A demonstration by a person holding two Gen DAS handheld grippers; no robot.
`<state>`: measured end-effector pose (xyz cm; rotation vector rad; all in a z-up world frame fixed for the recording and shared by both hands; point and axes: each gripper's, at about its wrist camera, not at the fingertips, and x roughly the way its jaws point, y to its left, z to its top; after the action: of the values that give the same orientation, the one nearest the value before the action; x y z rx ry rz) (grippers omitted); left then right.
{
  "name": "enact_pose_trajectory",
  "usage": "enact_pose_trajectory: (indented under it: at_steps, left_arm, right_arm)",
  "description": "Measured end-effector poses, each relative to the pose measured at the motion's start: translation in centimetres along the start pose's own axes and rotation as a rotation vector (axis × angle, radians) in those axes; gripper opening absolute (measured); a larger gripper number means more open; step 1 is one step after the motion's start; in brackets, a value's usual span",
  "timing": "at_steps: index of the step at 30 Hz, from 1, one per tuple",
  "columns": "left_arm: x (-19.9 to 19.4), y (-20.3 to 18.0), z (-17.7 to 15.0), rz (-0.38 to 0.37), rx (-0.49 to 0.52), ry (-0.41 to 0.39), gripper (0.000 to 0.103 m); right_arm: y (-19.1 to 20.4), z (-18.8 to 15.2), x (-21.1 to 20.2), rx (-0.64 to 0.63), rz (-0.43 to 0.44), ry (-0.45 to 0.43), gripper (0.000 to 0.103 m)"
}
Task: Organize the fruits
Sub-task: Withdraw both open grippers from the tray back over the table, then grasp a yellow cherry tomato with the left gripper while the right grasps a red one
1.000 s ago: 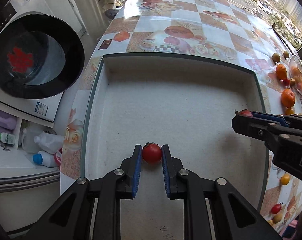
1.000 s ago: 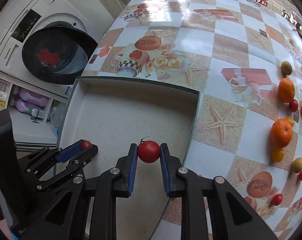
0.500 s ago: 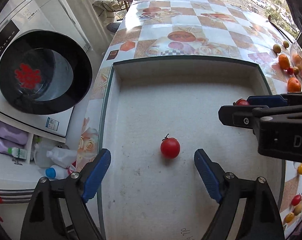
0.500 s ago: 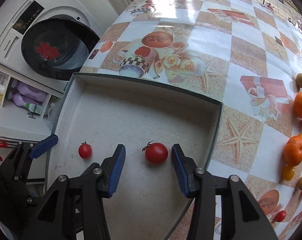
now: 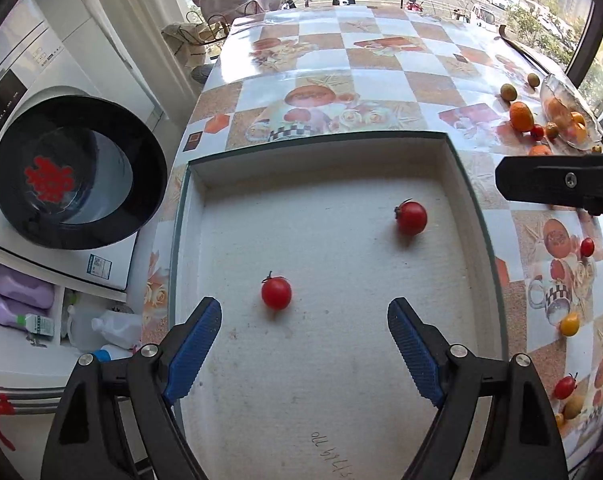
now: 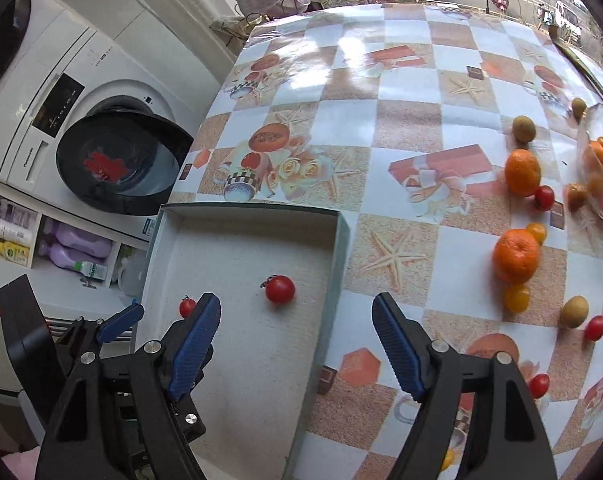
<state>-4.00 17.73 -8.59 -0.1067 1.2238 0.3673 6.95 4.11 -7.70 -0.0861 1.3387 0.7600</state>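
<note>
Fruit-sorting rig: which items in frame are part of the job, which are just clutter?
Job:
- two red tomatoes in the white tray
- loose oranges, small tomatoes and brownish fruits on the table
- left tool, right tool, both open

Clutter:
- washing machine
- purple bottles

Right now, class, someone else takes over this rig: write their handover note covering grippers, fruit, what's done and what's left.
Left gripper: open, empty, over the tray.
Right gripper: open, empty, over the tray's right edge.
Done: two tomatoes lie in the tray, one near the left gripper, one further right.
Left: oranges, yellow tomatoes, more red ones and brown-green fruits lie loose on the table to the right.
</note>
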Motion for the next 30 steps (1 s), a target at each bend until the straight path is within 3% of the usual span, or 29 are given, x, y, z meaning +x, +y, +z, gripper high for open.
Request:
enact_pose_trajectory:
  at_steps: [10, 18, 30]
  left_arm:
    - [-3.3, -8.3, 0.9, -0.111, 0.138, -0.041, 0.086]
    - [-3.7, -15.2, -0.9, -0.197, 0.230, 0.004, 0.086]
    - [-0.5, -19.9, -2.6, -0.162, 0.200, 0.066, 0.086]
  right_arm:
    - [-10.3, -5.7, -6.0, 0.185, -0.161, -0.027, 0.081]
    - [-16.4, -9.2, -7.4, 0.276, -0.257, -0.001, 0.081]
    - [-19.4, -8.6, -5.6, 0.206, -0.303, 0.026, 0.081]
